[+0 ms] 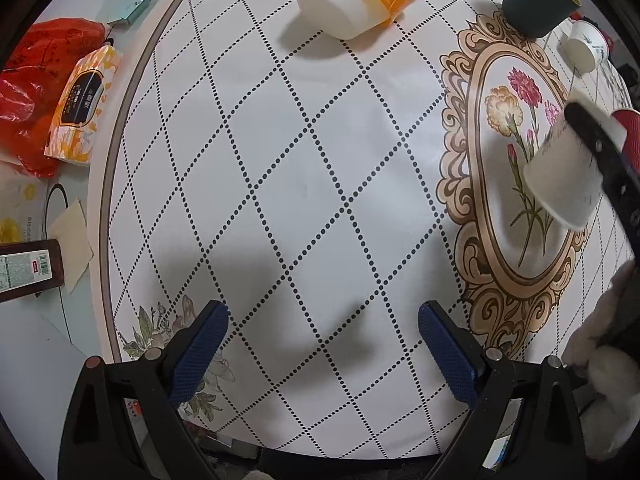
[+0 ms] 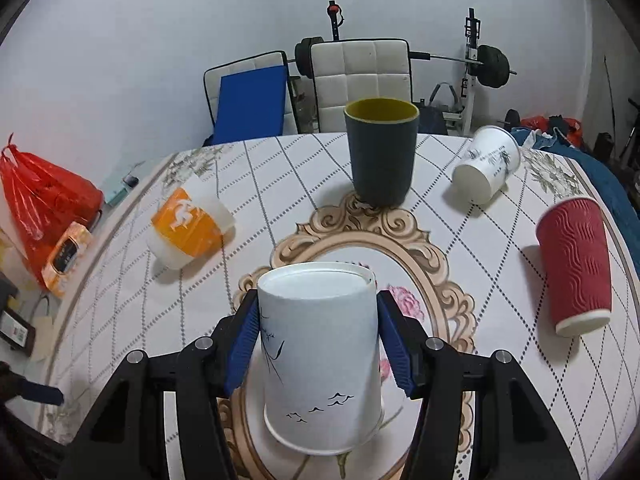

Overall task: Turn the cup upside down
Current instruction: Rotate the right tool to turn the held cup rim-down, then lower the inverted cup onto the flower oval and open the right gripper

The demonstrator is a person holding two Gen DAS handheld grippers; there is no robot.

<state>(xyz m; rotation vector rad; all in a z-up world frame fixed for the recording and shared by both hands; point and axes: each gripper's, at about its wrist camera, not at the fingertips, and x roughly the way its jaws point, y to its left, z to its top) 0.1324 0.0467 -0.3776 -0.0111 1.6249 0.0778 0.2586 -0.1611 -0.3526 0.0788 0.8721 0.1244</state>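
My right gripper (image 2: 318,334) is shut on a white paper cup (image 2: 320,364) with black bird and reed drawings. The cup is upside down, base up and rim down, over the floral medallion of the tablecloth (image 2: 440,276); whether the rim touches the table I cannot tell. The same cup shows in the left wrist view (image 1: 560,184) at the right, held by the right gripper's dark finger. My left gripper (image 1: 324,344) is open and empty, low over the near edge of the table.
On the round table: an orange-and-white cup (image 2: 188,228) lying on its side at left, a dark upright cup with yellow inside (image 2: 382,152) at back, a second white paper cup (image 2: 486,164) on its side, a red ribbed cup (image 2: 576,264) at right. Tissue pack (image 1: 82,106) and red bag (image 1: 32,80) off the left edge.
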